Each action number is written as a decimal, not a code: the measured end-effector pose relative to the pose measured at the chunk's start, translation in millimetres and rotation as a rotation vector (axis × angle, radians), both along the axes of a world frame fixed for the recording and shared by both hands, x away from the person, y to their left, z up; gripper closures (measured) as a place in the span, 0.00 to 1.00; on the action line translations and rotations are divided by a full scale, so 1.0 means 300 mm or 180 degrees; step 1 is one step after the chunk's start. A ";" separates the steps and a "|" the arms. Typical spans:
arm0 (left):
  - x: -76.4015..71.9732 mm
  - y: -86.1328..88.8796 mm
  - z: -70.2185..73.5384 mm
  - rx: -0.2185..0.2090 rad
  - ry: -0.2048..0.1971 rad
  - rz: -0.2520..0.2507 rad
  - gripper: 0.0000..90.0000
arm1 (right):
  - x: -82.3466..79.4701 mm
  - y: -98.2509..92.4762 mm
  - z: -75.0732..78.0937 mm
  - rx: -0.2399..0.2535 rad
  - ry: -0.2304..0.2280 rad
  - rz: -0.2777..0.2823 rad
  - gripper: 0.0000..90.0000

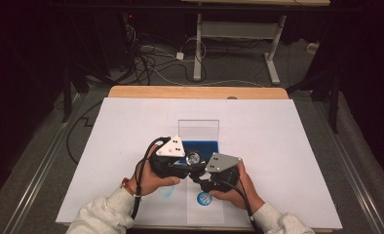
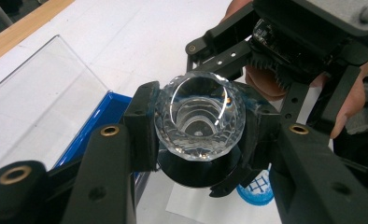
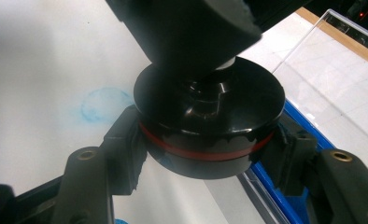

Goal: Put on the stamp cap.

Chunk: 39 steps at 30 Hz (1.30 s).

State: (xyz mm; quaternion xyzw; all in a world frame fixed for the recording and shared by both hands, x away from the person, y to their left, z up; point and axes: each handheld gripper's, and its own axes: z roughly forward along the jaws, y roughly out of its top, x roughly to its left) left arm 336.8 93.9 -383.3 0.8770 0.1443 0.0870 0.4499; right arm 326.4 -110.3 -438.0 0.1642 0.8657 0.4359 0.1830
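Note:
A clear faceted glass cup (image 2: 200,122) sits between the pads of my left gripper (image 2: 200,126), which is shut on it. Right under the cup is a black round base with a red ring (image 3: 205,140); my right gripper (image 3: 205,147) is shut on its sides. Whether cup and base are joined I cannot tell. In the high view both hands meet over the middle of the table, left gripper (image 1: 187,162) and right gripper (image 1: 201,174) jaw to jaw, the glass cup (image 1: 193,158) glinting between them. The left gripper's dark body hides the top of the base in the right gripper view.
A clear plastic box with a blue bottom (image 1: 198,131) stands just beyond the hands. A white sheet (image 1: 278,146) covers the table, with a blue round mark (image 1: 204,198) near the front edge and a faint blue ring (image 1: 166,191) beside it. The wooden table edge (image 1: 197,92) runs along the back.

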 end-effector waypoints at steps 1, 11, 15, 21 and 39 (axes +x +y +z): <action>0.000 0.001 -0.001 -0.0001 0.0003 -0.0006 0.61 | -0.001 0.000 0.000 -0.0005 -0.0001 -0.0004 0.44; -0.015 -0.008 -0.006 -0.0042 -0.0057 0.0025 0.60 | -0.002 -0.001 0.004 -0.0023 0.0012 -0.0026 0.44; -0.017 -0.009 -0.007 -0.0059 -0.0062 0.0030 0.60 | -0.002 0.000 0.005 -0.0001 0.0035 -0.0020 0.44; -0.019 -0.009 -0.007 -0.0042 -0.0066 0.0052 0.60 | -0.001 0.000 0.001 0.0001 0.0024 -0.0017 0.44; -0.019 -0.011 -0.013 0.0097 -0.0087 0.0083 0.60 | -0.001 0.000 -0.016 -0.0011 -0.0014 -0.0026 0.44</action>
